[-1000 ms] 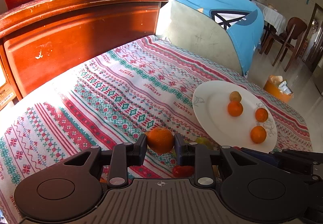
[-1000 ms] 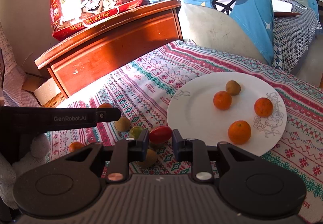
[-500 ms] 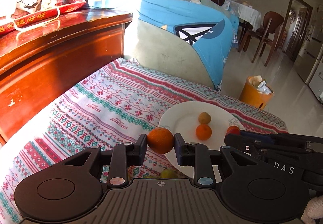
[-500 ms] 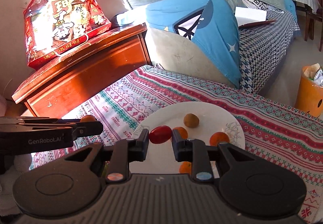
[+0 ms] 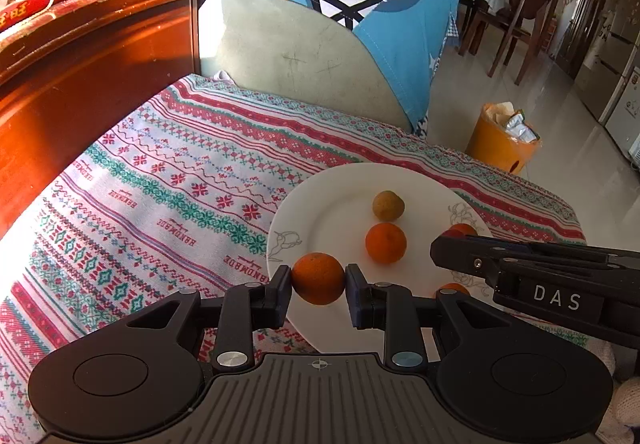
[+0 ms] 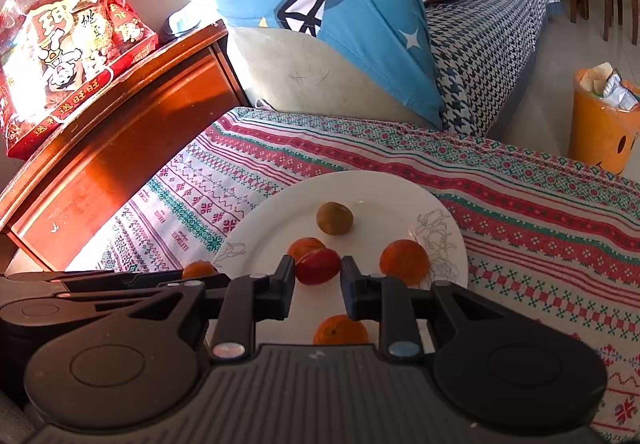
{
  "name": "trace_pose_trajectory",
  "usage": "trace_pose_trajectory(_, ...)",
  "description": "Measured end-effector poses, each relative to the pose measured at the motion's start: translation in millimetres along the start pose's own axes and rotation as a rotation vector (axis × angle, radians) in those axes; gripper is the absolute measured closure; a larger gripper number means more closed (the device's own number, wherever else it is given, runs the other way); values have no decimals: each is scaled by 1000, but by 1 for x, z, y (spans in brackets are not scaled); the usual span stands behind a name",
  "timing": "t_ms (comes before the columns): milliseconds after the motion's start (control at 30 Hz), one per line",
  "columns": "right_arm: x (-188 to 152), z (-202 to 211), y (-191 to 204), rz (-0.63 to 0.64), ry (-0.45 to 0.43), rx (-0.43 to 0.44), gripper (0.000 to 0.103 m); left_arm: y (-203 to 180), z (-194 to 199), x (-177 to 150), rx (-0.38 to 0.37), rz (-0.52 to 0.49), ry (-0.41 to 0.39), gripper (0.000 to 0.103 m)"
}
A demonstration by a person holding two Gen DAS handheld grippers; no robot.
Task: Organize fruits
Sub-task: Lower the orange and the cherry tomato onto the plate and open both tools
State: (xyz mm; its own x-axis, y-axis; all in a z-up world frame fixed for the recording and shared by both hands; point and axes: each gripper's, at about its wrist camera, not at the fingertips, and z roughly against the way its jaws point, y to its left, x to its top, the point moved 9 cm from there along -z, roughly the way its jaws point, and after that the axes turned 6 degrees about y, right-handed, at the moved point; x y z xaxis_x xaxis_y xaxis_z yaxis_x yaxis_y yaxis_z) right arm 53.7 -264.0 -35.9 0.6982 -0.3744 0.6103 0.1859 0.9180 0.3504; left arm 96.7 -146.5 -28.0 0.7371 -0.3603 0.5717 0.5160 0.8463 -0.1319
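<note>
Two wrist views of fruit being gathered onto a plate. A desk (image 5: 168, 179) under a patterned woven cloth filled the near field, with a wooden cabinet (image 6: 120, 147) at far left and a blue-covered sofa (image 6: 352, 23) beyond. The white plate (image 5: 332, 199) lay right of centre on the cloth. The left gripper (image 5: 319, 279) had its jaws clamped on an orange (image 5: 318, 278), held above the plate's near-left rim; the right gripper (image 6: 318, 268) had its jaws clamped on a small red fruit (image 6: 318, 266), held over the middle of the plate. Four fruits rested on the plate: a greenish-brown fruit (image 6: 334, 218) at the far side, a middle orange (image 5: 385, 242), a right-hand orange (image 6: 404, 261) and a near orange (image 6: 340, 330). By this evidence the task was well advanced, with two pieces carried but not yet released. Whether more fruit lay on the cloth could not be told, since both gripper bodies covered the near desk. The near orange was half cut off by the right gripper body, and the kind of red fruit was hard to make out
</note>
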Motion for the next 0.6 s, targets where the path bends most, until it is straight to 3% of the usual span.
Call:
trace_pose_trajectory(467, 7, 0, -12, -52, -38, -34, 75, -7, -13, 10, -8, 14, 13, 74)
trace_pose_trajectory(600, 9, 6, -8, -39, -55, -31, 74, -7, -2, 16, 10, 5, -28, 58)
